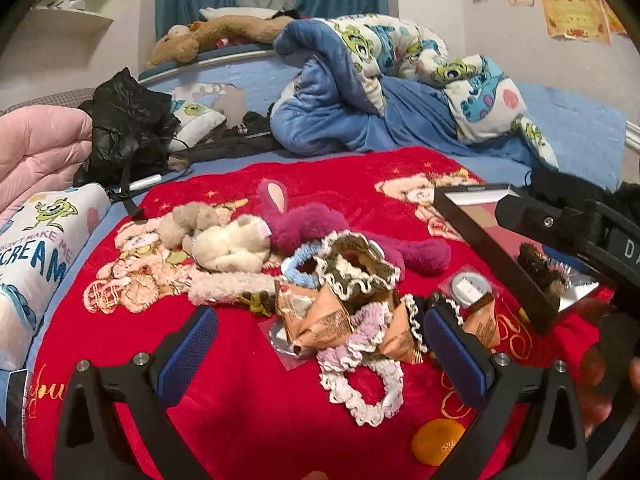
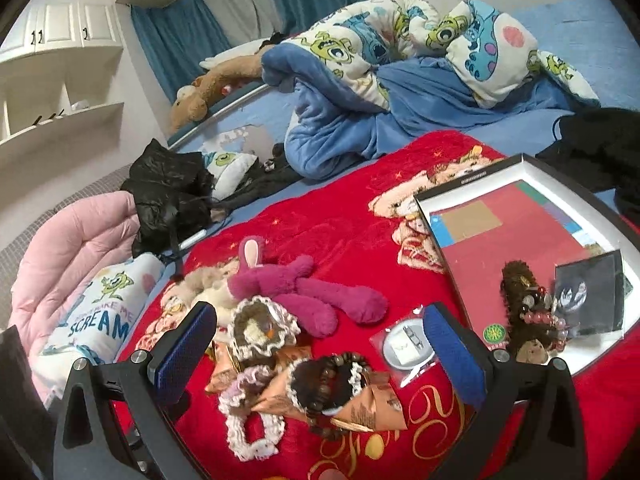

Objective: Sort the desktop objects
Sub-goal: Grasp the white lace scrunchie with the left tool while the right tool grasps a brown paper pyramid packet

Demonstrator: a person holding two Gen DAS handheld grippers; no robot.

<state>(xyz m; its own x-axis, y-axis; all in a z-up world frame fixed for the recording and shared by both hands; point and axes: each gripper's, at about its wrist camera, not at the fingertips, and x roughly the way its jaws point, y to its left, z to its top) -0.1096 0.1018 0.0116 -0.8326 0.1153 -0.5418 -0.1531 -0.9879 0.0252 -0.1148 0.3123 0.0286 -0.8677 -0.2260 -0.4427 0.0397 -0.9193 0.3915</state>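
Where the red blanket [image 2: 328,208] covers the near part of the bed, we log one heap of items to sort: frilled scrunchies [image 1: 356,268], orange snack packets [image 1: 320,320], a wooden bead bracelet [image 2: 336,364] and a round tin in a clear sleeve [image 2: 406,346]. Just beyond the heap lies a magenta plush rabbit [image 2: 296,288], with a cream plush toy [image 1: 228,246] touching its left side. An orange [image 1: 434,442] sits apart at the near right. Right of the heap stands a shallow black box [image 2: 440,248] holding a brown hair clip [image 2: 520,292] and a pink bead bracelet [image 2: 540,320]. Our left gripper [image 1: 320,348] hangs above the heap, jaws spread wide, holding nothing. Our right gripper [image 2: 320,336] does likewise, jaws apart and empty. Far behind lie a rumpled cartoon-print duvet [image 2: 400,40] and, at far left, a black plastic bag [image 2: 168,192].
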